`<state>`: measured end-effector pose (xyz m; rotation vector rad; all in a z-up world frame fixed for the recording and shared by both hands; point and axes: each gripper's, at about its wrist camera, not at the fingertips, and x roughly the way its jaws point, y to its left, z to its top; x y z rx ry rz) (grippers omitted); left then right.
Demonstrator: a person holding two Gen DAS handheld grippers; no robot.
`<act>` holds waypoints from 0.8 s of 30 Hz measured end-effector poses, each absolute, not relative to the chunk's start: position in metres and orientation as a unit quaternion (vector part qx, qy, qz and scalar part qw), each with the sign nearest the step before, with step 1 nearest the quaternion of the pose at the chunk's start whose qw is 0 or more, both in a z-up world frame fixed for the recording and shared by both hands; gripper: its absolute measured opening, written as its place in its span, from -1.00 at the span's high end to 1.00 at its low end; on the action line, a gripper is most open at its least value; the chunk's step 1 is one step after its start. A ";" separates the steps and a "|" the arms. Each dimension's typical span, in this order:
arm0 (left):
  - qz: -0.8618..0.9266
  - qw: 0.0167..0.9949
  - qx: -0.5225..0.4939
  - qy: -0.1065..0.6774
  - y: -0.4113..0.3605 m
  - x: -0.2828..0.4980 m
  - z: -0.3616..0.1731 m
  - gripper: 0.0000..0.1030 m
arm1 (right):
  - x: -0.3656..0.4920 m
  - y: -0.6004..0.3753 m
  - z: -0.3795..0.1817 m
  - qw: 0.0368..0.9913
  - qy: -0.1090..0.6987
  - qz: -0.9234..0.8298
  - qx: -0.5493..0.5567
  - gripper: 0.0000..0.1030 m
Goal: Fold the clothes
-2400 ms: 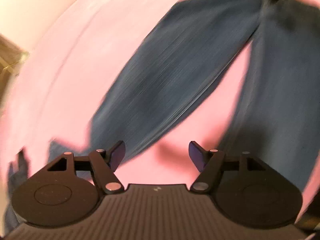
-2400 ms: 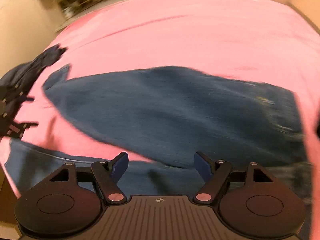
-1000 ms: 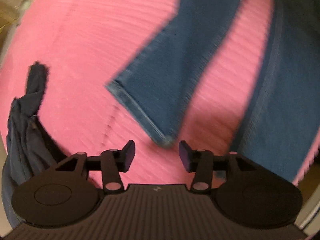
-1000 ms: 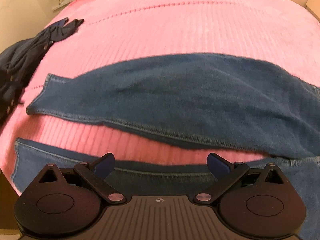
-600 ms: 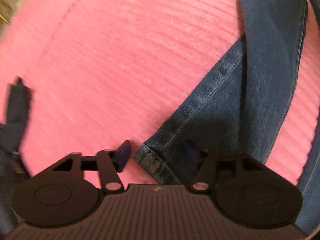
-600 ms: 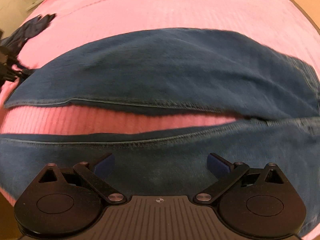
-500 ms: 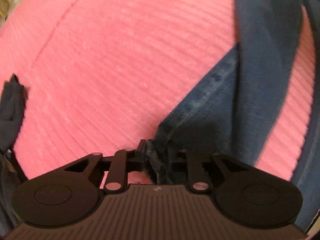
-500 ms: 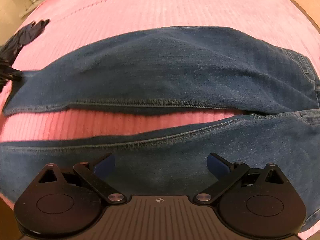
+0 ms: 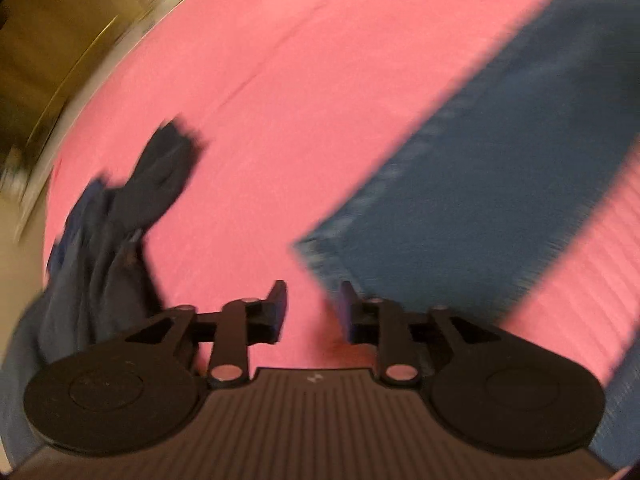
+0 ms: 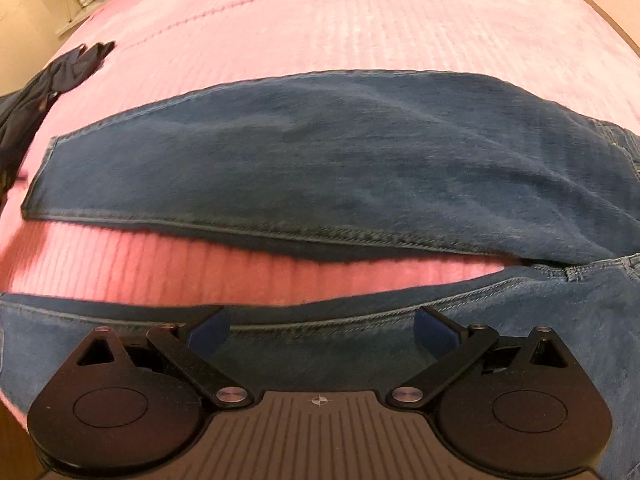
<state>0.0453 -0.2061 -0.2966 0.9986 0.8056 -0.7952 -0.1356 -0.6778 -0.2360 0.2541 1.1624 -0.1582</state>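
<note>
Your jeans (image 10: pixel 340 168) lie spread flat on the pink bedspread (image 10: pixel 320 20), both legs stretched out and parted by a strip of pink, joined only at the crotch off to the right of your right tongs (image 10: pixel 322 330); no leg lies over the other and no crosswise fold shows, so as far as these views tell, the whole of the folding is left to do. The long axis runs side to side across your right tongs' view: waistband toward the right, hems toward the left. The far leg lies ahead of those tongs, the near leg directly under them. Your right tongs are spread wide and grip nothing, hanging just above the near leg's inner seam. Your left tongs (image 9: pixel 312 310) are parted with only pink between the fingers, grasping nothing; the far leg's hem (image 9: pixel 320 256) sits just ahead and slightly right of them, though the view is blurred. A crumpled dark garment (image 9: pixel 120 224) lies apart to their left.
</note>
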 end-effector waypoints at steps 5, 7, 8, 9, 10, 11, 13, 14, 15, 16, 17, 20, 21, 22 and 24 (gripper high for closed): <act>-0.450 0.653 0.497 0.354 -0.235 -0.015 -0.327 0.22 | -0.138 -0.716 -0.252 0.823 0.536 -0.109 0.153 -0.96; -0.449 0.639 0.503 0.370 -0.242 -0.026 -0.342 0.23 | -0.145 -0.738 -0.264 0.807 0.545 -0.134 0.183 -0.96; -0.442 0.638 0.507 0.376 -0.244 -0.028 -0.349 0.25 | -0.149 -0.748 -0.270 0.795 0.555 -0.145 0.199 -0.96; -0.435 0.638 0.511 0.378 -0.246 -0.031 -0.354 0.25 | -0.155 -0.757 -0.272 0.785 0.559 -0.156 0.214 -0.96; -0.429 0.638 0.517 0.376 -0.248 -0.034 -0.354 0.25 | -0.162 -0.764 -0.267 0.787 0.552 -0.162 0.224 -0.96; -0.425 0.637 0.521 0.378 -0.252 -0.037 -0.351 0.25 | -0.170 -0.771 -0.261 0.789 0.543 -0.168 0.233 -0.96; -0.421 0.637 0.520 0.383 -0.258 -0.044 -0.342 0.24 | -0.185 -0.781 -0.247 0.792 0.534 -0.178 0.238 -0.96; -0.419 0.642 0.514 0.386 -0.261 -0.047 -0.336 0.24 | -0.193 -0.786 -0.241 0.792 0.531 -0.184 0.240 -0.96; -0.417 0.646 0.508 0.389 -0.265 -0.052 -0.330 0.24 | -0.201 -0.792 -0.236 0.789 0.531 -0.189 0.245 -0.96; -0.416 0.649 0.502 0.392 -0.271 -0.056 -0.323 0.24 | -0.212 -0.800 -0.233 0.783 0.533 -0.196 0.253 -0.96; -0.416 0.653 0.496 0.394 -0.277 -0.060 -0.317 0.23 | -0.222 -0.806 -0.231 0.778 0.536 -0.202 0.260 -0.96; -0.416 0.660 0.479 0.402 -0.300 -0.079 -0.300 0.16 | -0.254 -0.828 -0.216 0.767 0.537 -0.221 0.273 -0.96; -0.411 0.664 0.471 0.411 -0.305 -0.088 -0.295 0.12 | -0.265 -0.834 -0.210 0.764 0.539 -0.226 0.275 -0.96; -0.406 0.667 0.463 0.419 -0.310 -0.098 -0.290 0.05 | -0.275 -0.839 -0.203 0.762 0.541 -0.228 0.275 -0.96; -0.395 0.674 0.447 0.436 -0.321 -0.117 -0.280 -0.01 | -0.293 -0.851 -0.188 0.759 0.547 -0.229 0.269 -0.96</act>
